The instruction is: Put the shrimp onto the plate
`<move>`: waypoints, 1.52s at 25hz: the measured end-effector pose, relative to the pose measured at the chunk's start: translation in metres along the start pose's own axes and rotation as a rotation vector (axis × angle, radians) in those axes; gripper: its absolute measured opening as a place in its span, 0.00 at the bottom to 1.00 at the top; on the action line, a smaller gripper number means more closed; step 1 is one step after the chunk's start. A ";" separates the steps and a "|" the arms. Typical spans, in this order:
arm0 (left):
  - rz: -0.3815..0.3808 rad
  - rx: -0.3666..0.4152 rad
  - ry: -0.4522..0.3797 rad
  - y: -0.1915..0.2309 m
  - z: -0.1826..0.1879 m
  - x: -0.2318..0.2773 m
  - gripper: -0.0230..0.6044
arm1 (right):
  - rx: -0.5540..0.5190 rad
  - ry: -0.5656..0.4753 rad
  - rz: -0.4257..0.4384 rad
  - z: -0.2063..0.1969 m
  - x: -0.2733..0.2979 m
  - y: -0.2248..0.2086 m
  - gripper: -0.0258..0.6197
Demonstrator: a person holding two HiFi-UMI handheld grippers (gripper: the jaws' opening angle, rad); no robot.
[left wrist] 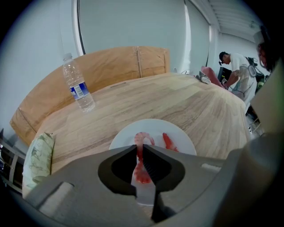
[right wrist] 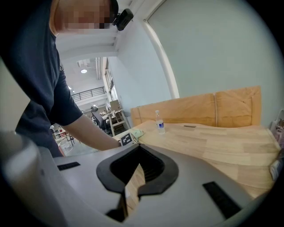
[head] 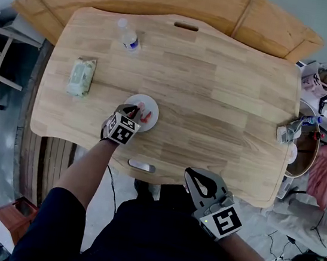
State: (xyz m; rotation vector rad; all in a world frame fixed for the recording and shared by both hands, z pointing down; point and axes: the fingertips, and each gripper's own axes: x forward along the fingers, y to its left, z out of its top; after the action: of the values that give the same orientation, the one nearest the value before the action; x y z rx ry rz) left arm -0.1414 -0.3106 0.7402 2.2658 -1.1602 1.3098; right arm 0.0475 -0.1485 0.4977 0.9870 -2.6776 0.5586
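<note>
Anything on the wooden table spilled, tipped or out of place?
Nothing stands out. The clear plastic water bottle stands upright, one red shrimp lies on the white round plate, and the left gripper holds a second shrimp.

Pale wooden desk [head: 227, 106] across most of the frame. White plate [head: 153, 104] near its 7 o'clock edge, red shrimp [head: 146, 118] on it. Left hand-held gripper [head: 134, 112] in from 7 o'clock, tips over the plate's 9 o'clock side. Water bottle [head: 129, 37] at the plate's 11 o'clock, green wipes pack [head: 81, 76] at 10 o'clock, both well apart. Right hand-held gripper [head: 195, 181] at 5 o'clock, off the desk's edge.
</note>
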 end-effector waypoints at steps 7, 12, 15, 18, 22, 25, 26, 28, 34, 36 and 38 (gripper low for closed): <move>-0.004 0.006 0.042 0.002 0.000 0.007 0.11 | 0.004 0.000 -0.007 -0.004 -0.002 -0.003 0.05; -0.009 0.008 0.063 0.000 -0.001 0.009 0.11 | 0.008 0.000 -0.017 -0.003 -0.006 -0.008 0.06; -0.021 0.004 0.077 0.001 -0.001 0.009 0.11 | 0.009 0.003 -0.024 -0.002 -0.007 -0.009 0.05; -0.029 -0.004 0.088 0.001 -0.001 0.010 0.11 | 0.008 -0.007 -0.026 -0.004 -0.009 -0.009 0.06; -0.028 0.001 0.100 0.001 -0.001 0.009 0.11 | 0.002 0.004 -0.034 -0.005 -0.012 -0.009 0.05; -0.027 -0.006 0.094 0.002 0.000 0.006 0.13 | 0.002 0.002 -0.038 -0.002 -0.015 -0.007 0.06; -0.024 -0.008 0.088 0.003 0.002 0.004 0.13 | 0.001 -0.006 -0.036 -0.002 -0.015 -0.006 0.06; -0.018 -0.011 0.070 0.005 0.006 0.000 0.13 | 0.000 -0.014 -0.034 0.000 -0.016 -0.004 0.06; -0.022 -0.003 0.008 0.006 0.014 -0.024 0.13 | -0.009 -0.034 -0.021 0.008 -0.014 0.005 0.06; -0.012 -0.001 -0.011 0.008 0.014 -0.033 0.13 | -0.009 -0.034 -0.022 0.011 -0.013 0.008 0.06; -0.006 -0.008 -0.030 0.008 0.014 -0.041 0.13 | -0.006 -0.042 -0.017 0.014 -0.012 0.014 0.06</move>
State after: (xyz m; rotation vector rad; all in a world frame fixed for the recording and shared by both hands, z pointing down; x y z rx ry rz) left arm -0.1503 -0.3027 0.6976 2.2895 -1.1651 1.2705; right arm 0.0462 -0.1379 0.4774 1.0299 -2.7032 0.5314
